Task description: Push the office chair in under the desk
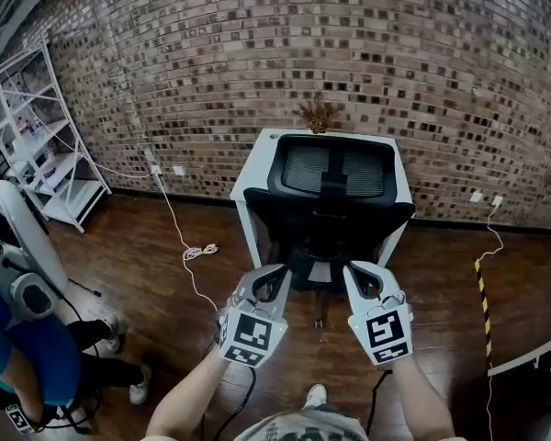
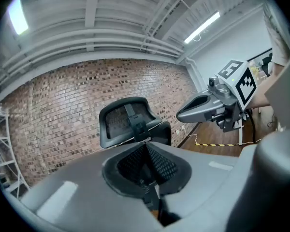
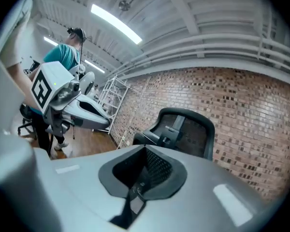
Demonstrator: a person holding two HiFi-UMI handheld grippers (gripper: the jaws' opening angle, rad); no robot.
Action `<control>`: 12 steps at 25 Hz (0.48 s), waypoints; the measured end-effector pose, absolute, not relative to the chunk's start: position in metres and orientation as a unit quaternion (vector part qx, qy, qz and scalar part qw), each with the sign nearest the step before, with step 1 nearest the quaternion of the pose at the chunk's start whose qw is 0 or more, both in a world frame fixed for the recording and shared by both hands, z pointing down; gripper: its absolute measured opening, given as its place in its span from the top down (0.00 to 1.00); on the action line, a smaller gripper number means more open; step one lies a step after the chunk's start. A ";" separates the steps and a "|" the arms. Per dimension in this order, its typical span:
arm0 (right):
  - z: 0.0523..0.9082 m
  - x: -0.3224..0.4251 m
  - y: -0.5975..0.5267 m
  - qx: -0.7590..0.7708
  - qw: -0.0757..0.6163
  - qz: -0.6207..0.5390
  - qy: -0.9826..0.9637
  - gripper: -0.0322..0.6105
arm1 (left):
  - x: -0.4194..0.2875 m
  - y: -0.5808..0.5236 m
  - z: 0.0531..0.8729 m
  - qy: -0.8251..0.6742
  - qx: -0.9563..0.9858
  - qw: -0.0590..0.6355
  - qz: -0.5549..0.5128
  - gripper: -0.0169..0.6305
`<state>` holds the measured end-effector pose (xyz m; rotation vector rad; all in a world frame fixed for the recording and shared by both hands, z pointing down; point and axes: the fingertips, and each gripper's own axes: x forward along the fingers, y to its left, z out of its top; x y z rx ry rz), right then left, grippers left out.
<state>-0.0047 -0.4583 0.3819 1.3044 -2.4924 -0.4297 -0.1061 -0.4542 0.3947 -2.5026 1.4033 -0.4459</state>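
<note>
A black mesh-backed office chair (image 1: 331, 200) stands against the white desk (image 1: 254, 168), its seat tucked beneath the desktop and its backrest facing me. My left gripper (image 1: 268, 271) and right gripper (image 1: 360, 269) hover side by side just behind the chair, both shut with nothing between the jaws. In the left gripper view the closed jaws (image 2: 146, 145) point at the chair (image 2: 128, 122), which stands a short way off. The right gripper view shows the same, with its jaws (image 3: 145, 149) aimed at the backrest (image 3: 186, 129). Neither gripper visibly touches the chair.
A dried plant (image 1: 320, 114) sits on the desk by the brick wall. White shelving (image 1: 48, 141) stands at the left. A person (image 1: 23, 356) stands at the near left. A white cable (image 1: 197, 251) and striped tape (image 1: 483, 306) lie on the wooden floor.
</note>
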 end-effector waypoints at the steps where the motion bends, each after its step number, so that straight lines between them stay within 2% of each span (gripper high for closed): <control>1: 0.381 -0.011 -0.448 0.452 0.142 -0.144 -0.869 0.95 | -0.108 -0.444 0.395 0.479 -0.857 0.115 -0.148 0.95; 12: 0.395 -0.046 -0.345 0.448 0.104 -0.089 -0.884 0.95 | -0.116 -0.345 0.391 0.470 -0.876 0.070 -0.079 0.95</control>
